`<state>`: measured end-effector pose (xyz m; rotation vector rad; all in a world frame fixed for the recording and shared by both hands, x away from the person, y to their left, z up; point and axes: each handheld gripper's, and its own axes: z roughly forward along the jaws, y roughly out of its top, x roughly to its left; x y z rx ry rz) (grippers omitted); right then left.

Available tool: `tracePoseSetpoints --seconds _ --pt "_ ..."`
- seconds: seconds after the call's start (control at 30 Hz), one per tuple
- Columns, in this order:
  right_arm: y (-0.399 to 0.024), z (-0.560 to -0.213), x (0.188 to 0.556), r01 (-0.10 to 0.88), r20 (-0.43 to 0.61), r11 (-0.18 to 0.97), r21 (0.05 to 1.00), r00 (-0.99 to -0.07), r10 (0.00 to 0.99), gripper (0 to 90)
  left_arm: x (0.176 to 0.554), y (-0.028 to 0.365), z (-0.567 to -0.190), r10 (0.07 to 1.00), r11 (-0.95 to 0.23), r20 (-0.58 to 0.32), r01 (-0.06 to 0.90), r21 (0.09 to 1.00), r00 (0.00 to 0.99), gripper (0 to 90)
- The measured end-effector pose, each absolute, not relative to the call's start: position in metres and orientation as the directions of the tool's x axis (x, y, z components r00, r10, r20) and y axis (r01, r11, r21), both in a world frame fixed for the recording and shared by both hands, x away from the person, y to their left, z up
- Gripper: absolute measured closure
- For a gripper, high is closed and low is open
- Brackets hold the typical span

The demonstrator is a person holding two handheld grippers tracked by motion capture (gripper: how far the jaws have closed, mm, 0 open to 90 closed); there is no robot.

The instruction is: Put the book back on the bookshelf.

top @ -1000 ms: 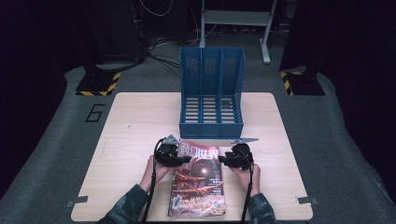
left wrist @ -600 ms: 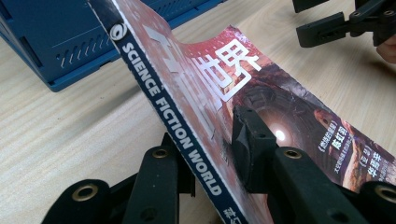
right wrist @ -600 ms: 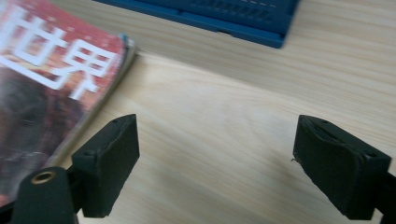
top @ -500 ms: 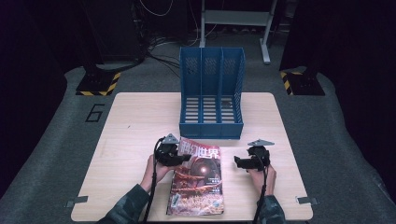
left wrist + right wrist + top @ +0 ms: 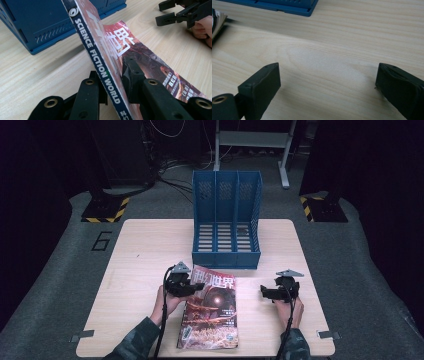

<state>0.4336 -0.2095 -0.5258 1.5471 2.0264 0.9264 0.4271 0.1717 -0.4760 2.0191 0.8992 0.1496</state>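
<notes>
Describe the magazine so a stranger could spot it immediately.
On the pale wooden table, look in front of the blue three-slot plastic file rack. The glossy red-covered magazine lies there, its corner pinched by the left gripper; its dark blue spine reads SCIENCE FICTION WORLD.

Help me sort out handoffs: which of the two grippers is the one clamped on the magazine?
The left gripper: its jaws pinch the magazine at its spine. The right gripper stands open over the bare table.
</notes>
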Motion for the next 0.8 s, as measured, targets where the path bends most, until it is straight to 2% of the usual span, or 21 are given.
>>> tracePoseSetpoints --seconds 0.33,0.8 --pt "-0.21 -0.528 0.435 0.661 0.007 0.19 0.726 -0.283 0.959 5.3 0.423 0.173 -0.463 0.63 -0.32 -0.226 0.513 0.796 0.743 77.7" --pt "-0.21 -0.528 0.435 0.659 0.018 0.175 0.731 -0.274 0.961 5.4 0.418 0.178 -0.436 0.595 -0.282 -0.255 0.494 0.822 0.763 83.3"
